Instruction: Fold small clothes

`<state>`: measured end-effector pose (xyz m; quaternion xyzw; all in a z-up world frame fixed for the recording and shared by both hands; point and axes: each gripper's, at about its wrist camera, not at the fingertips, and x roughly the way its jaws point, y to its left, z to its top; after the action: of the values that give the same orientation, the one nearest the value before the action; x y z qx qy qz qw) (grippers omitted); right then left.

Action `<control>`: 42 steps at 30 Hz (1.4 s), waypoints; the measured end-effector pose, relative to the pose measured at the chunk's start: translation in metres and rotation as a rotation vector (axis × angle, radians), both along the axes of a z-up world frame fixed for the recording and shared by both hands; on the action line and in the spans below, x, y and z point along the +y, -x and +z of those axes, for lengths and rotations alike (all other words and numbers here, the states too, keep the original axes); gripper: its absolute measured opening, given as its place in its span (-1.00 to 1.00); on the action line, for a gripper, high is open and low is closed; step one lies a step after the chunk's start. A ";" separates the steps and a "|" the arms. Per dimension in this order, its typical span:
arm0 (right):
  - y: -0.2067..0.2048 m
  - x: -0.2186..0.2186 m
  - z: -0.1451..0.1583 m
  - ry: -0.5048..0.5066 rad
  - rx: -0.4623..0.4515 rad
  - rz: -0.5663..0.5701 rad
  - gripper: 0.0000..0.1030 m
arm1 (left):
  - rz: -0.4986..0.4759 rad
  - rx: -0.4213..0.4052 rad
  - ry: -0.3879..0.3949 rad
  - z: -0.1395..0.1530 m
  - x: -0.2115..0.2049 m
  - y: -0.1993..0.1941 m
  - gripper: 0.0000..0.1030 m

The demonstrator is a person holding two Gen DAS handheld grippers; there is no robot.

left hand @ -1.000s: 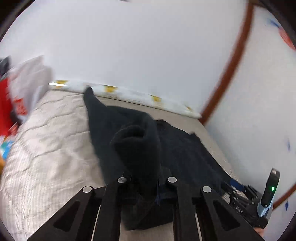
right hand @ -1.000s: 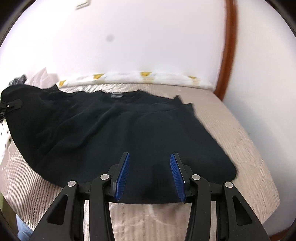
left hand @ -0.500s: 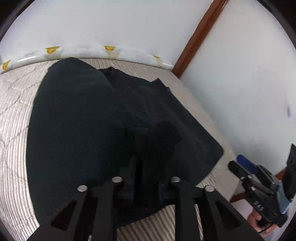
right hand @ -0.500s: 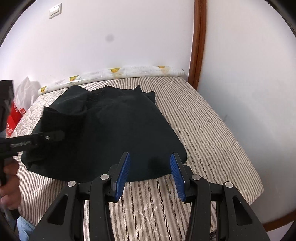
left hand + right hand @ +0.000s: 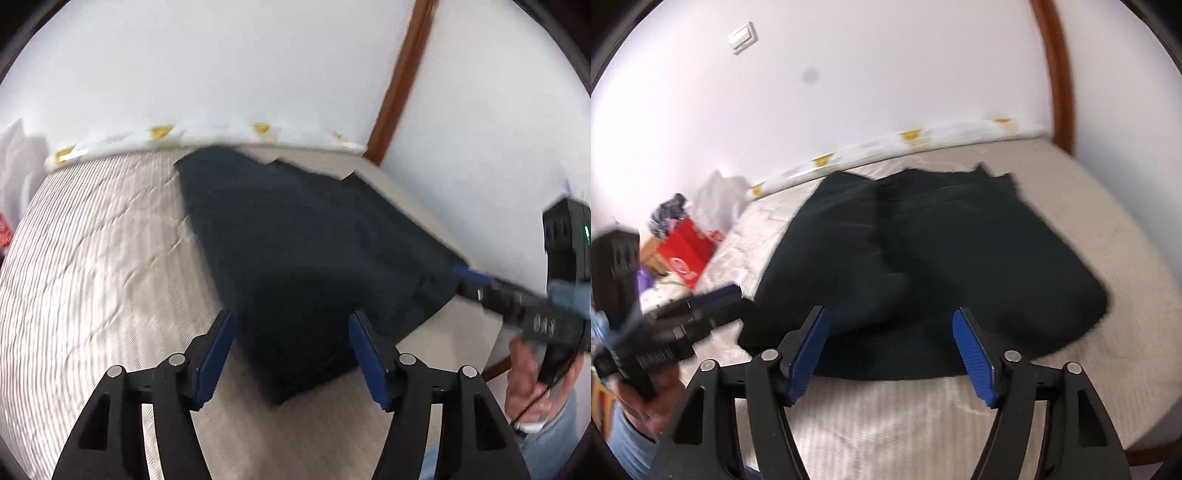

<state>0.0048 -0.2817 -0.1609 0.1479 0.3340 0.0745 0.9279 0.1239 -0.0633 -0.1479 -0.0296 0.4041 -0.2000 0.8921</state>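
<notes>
Tongs [image 5: 291, 354] agape; black garment [image 5: 923, 273] folded, rumpled.

The left gripper [image 5: 291, 354] has its two fingers spread wide, the blue pads [image 5: 216, 356] facing each other with nothing between them. The right gripper [image 5: 892, 354] is spread wide too, and holds nothing. In the left wrist view the right gripper comes in from 3 o'clock, held by the right hand [image 5: 528, 380]. In the right wrist view the left gripper comes in from 9 o'clock, and the left hand [image 5: 646, 391] grips its handle.
</notes>
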 end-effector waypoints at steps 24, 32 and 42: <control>-0.065 0.011 0.027 0.107 -0.165 -0.024 -0.71 | -0.011 0.081 -0.033 -0.046 -0.045 -0.024 0.29; -0.040 -0.066 0.038 0.238 -0.202 -0.221 -0.72 | -0.069 0.050 -0.055 -0.039 -0.092 -0.028 0.29; -0.025 -0.126 -0.038 0.133 -0.023 -0.271 -0.67 | -0.084 0.032 -0.118 -0.045 -0.126 -0.029 0.25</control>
<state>0.0299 -0.4080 -0.1990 0.1291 0.3046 -0.0719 0.9409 0.1533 -0.1897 -0.1927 0.0366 0.4301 -0.2125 0.8767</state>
